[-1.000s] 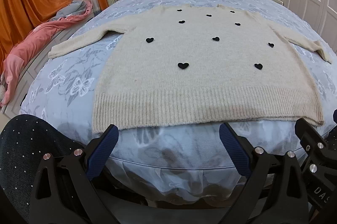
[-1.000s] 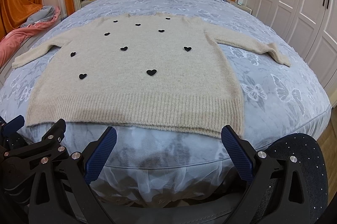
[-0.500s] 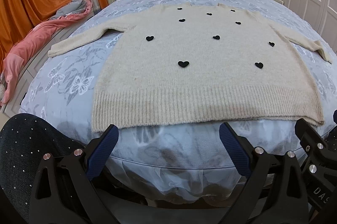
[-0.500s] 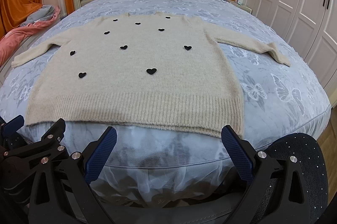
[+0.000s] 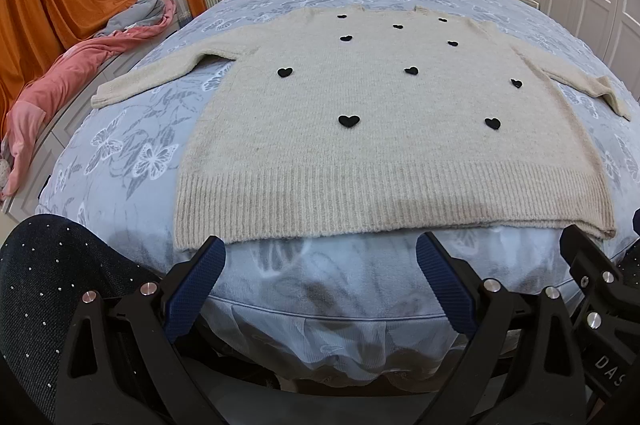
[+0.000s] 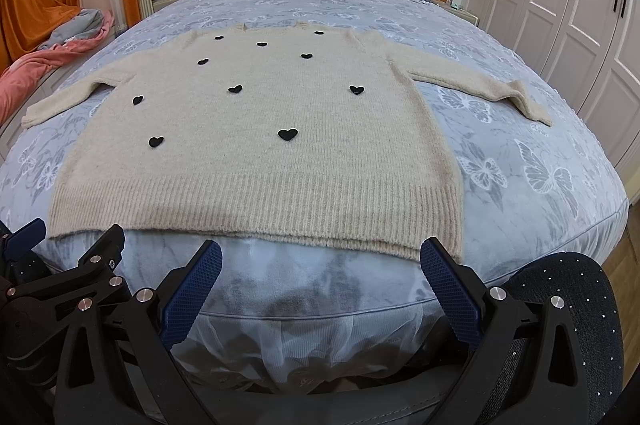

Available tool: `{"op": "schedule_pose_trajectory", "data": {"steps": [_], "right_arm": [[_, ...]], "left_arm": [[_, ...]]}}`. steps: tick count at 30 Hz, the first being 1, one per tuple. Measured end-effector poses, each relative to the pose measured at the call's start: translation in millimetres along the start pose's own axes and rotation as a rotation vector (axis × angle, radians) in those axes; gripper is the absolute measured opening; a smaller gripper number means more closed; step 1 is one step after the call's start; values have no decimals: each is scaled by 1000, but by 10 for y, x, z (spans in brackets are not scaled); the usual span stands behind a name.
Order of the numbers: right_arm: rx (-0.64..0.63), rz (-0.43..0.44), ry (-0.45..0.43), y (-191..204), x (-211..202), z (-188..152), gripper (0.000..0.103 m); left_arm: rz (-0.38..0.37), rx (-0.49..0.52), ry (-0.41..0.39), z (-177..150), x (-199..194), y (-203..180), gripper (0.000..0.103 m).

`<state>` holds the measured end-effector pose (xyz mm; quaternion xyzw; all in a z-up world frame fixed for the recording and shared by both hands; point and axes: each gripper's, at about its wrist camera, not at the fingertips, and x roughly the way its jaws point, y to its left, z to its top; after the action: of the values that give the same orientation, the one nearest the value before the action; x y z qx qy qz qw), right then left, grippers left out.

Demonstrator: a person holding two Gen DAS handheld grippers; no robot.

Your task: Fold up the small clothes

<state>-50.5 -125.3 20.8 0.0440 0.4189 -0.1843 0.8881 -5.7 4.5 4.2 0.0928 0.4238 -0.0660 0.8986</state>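
across the foot end of the bed (image 5: 120, 161) lies a cream knit sweater (image 5: 372, 129) with little black hearts, spread flat, both sleeves out to the sides, ribbed hem right at the foot edge. left tool (image 5: 320, 281) and right tool (image 6: 320, 279) both hang just off that edge, spread wide, gripping nothing. looks like folding hasn't started yet. i'd guess the next move means pinching a sleeve or a hem corner and carrying it across the body.
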Motion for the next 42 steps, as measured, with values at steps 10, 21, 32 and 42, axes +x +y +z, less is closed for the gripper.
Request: {"op": "schedule_pose_trajectory", "data": {"steps": [10,21,32,42], "right_arm": [[5,2,4,-6,1,-10,98],[73,107,87,-148,180,50,97],[568,78,73,-2688,1237,1408,98],[1038,3,200,-4359,2844,1934,59]], "left_arm": [[1,-3,3,-24,16,11,94],[-66,-86,55,55,86,154,94],[-7,-221,55,808,351,700,95],[5,-355,55,1501,855,961,95]]}}
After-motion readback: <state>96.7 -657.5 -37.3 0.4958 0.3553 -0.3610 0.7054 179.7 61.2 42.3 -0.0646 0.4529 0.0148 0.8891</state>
